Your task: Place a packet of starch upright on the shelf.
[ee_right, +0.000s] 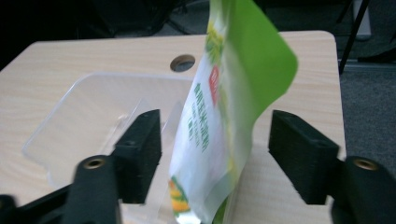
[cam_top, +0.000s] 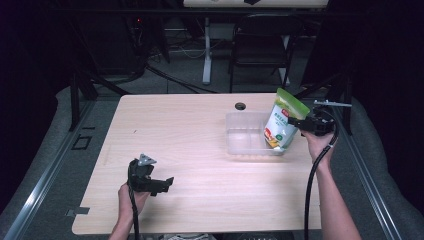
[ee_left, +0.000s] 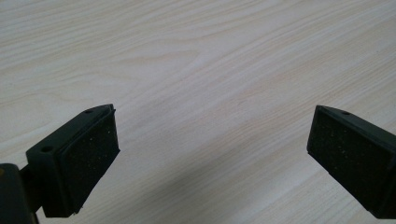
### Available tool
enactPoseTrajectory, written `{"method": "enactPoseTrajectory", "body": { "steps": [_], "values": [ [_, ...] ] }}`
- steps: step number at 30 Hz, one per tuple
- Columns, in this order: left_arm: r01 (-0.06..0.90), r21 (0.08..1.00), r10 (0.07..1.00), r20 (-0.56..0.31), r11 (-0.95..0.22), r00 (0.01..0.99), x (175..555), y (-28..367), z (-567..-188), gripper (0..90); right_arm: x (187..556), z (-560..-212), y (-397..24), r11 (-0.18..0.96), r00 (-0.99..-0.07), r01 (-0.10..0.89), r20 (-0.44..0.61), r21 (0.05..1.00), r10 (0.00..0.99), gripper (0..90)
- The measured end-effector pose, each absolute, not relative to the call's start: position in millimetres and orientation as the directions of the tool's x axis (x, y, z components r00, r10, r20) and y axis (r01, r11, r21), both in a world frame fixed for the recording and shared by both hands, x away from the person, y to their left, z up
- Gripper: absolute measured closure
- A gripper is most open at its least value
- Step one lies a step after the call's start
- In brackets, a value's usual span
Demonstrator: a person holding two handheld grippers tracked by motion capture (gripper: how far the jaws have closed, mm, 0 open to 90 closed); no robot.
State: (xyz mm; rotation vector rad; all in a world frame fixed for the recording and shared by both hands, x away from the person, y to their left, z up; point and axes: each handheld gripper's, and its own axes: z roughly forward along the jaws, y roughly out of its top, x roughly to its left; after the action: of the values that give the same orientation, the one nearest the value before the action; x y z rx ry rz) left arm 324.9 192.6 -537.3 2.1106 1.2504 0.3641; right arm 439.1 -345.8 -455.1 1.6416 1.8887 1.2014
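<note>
Both hand-held grippers are spread; right hand-held gripper flanks blurred pouch, its bottom cut off.

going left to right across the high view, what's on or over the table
left gripper → clear plastic tray → green and white pouch standing at the tray's right end → right gripper, its jaws apart either side of the pouch

Your left gripper sits low near you, fingers spread wide. Your right gripper is extended forward, fingers parted, pressing nothing.
</note>
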Motion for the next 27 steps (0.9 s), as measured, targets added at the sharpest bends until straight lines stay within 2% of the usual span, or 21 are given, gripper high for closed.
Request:
{"method": "enactPoseTrajectory", "body": {
  "steps": [6,16,27],
  "values": [
    [0.678,0.655,0.858,-0.087,-0.334,0.507,324.9,192.5,-537.4,1.9,426.8,-442.2,-343.9,0.023,-0.304,0.648,0.232,0.761,0.924,19.1],
    [0.678,0.656,0.858,-0.088,-0.333,0.506,324.9,192.4,-537.5,1.9,396.5,-426.2,-334.1,0.126,-0.404,0.651,0.200,0.749,0.893,6.7],
    [0.676,0.656,0.858,-0.084,-0.336,0.508,324.7,191.2,-537.5,1.9,348.9,-427.0,-323.5,0.240,-0.487,0.641,0.145,0.729,0.861,1.5]
  ]
}}
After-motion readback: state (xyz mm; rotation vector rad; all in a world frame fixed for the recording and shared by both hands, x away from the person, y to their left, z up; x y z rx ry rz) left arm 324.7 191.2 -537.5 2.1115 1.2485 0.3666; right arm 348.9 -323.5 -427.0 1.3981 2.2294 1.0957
